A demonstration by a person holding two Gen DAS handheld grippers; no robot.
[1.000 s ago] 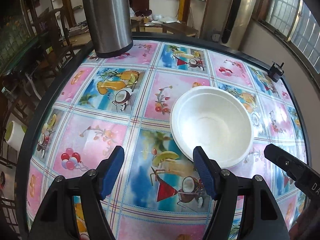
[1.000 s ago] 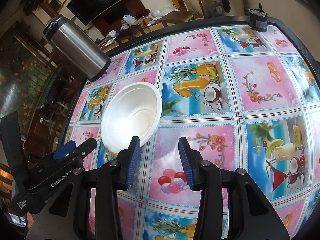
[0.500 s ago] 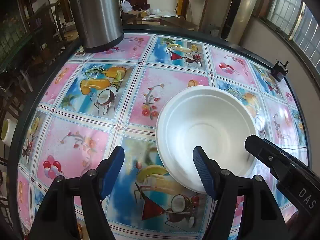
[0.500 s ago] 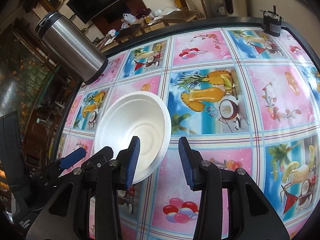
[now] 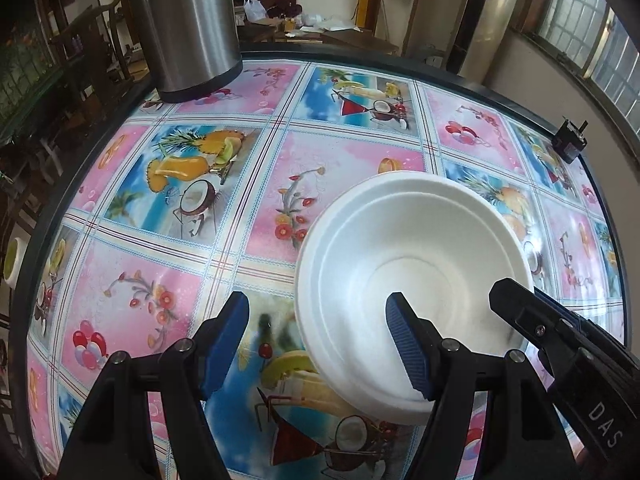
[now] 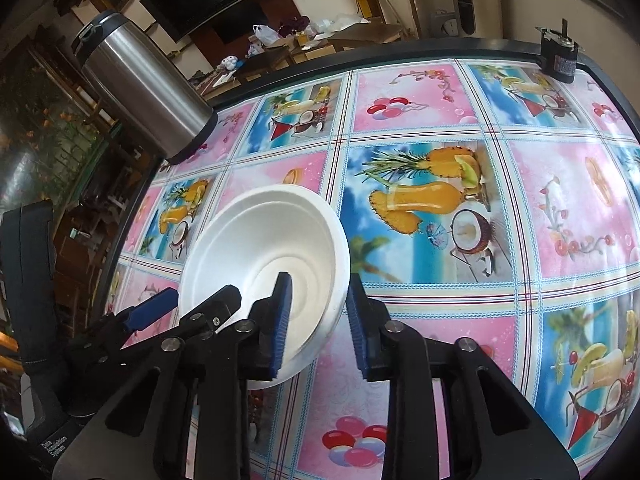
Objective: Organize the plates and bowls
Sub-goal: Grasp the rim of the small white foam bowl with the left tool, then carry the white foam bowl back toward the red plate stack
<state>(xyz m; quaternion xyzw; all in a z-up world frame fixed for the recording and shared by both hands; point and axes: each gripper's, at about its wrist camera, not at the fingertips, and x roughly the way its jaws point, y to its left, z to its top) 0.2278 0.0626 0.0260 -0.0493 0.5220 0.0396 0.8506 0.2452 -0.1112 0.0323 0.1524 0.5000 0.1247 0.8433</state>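
Together, two open grippers, left (image 5: 316,344) and right (image 6: 318,320), each straddle one white bowl's (image 5: 404,248) rim, gripping nothing.

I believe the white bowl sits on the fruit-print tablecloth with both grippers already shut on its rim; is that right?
Not quite: the white bowl sits on the tablecloth, but both grippers are open. The right wrist view shows the right gripper merely straddling the rim; the left gripper likewise.

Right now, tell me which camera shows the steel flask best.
The right wrist view: the steel flask appears whole, lid to base, standing at the table edge. The left wrist view cuts off its top, showing only the lower body.
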